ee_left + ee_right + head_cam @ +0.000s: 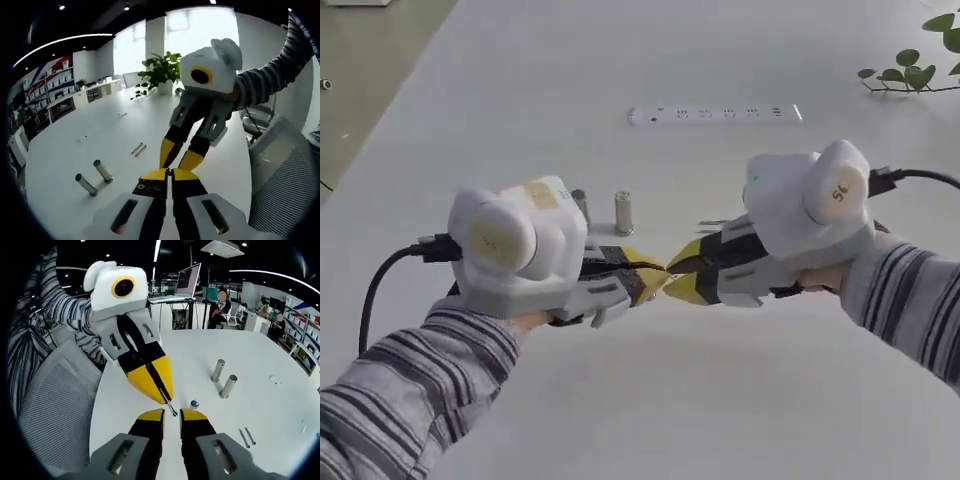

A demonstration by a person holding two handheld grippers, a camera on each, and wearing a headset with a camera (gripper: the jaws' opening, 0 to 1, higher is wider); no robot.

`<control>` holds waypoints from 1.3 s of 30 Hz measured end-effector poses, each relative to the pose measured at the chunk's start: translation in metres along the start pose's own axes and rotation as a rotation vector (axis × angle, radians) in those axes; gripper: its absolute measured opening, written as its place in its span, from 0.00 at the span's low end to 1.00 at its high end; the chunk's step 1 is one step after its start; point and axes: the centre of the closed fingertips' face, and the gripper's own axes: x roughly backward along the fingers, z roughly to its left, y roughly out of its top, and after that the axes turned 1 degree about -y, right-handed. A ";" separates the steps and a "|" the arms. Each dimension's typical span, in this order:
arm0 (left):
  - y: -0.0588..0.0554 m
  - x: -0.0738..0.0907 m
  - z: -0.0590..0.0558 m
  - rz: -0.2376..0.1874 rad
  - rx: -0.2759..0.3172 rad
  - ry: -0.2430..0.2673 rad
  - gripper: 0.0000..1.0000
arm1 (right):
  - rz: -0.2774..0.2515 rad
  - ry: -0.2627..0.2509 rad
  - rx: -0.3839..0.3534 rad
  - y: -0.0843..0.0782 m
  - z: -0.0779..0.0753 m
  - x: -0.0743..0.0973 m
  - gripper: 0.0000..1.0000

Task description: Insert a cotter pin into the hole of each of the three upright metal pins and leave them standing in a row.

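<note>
A cotter pin is pinched by the left hand-held gripper between the spread jaws of the right hand-held gripper, above the counter; a handover is judged in hand, then alignment with a metal pin's hole.

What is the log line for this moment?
left gripper: shut on cotter pin | right gripper: open, facing it | metal pins: two upright on table | spare cotter pins: two lying flat
</note>
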 end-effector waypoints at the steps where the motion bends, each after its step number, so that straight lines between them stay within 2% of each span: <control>1: 0.000 0.000 -0.002 0.008 -0.032 -0.010 0.00 | -0.005 0.002 -0.009 0.000 -0.001 0.000 0.07; 5: 0.002 0.000 -0.010 -0.001 -0.059 -0.045 0.00 | -0.019 0.041 -0.025 0.000 0.006 0.003 0.05; 9: 0.001 -0.002 -0.013 0.019 -0.106 -0.068 0.00 | -0.016 0.088 -0.039 -0.002 0.015 0.004 0.03; 15: 0.000 -0.002 -0.018 0.024 -0.128 -0.102 0.00 | 0.004 0.110 -0.028 -0.006 0.021 0.007 0.00; 22: -0.005 -0.001 -0.016 0.038 -0.126 -0.100 0.00 | 0.011 0.109 -0.002 -0.004 0.024 0.010 0.00; 33: -0.008 -0.002 -0.015 0.036 -0.105 -0.088 0.00 | 0.044 0.106 0.084 -0.004 0.024 0.011 0.00; 39: -0.009 -0.001 -0.015 0.032 -0.089 -0.085 0.00 | 0.045 0.106 0.126 -0.005 0.024 0.011 0.00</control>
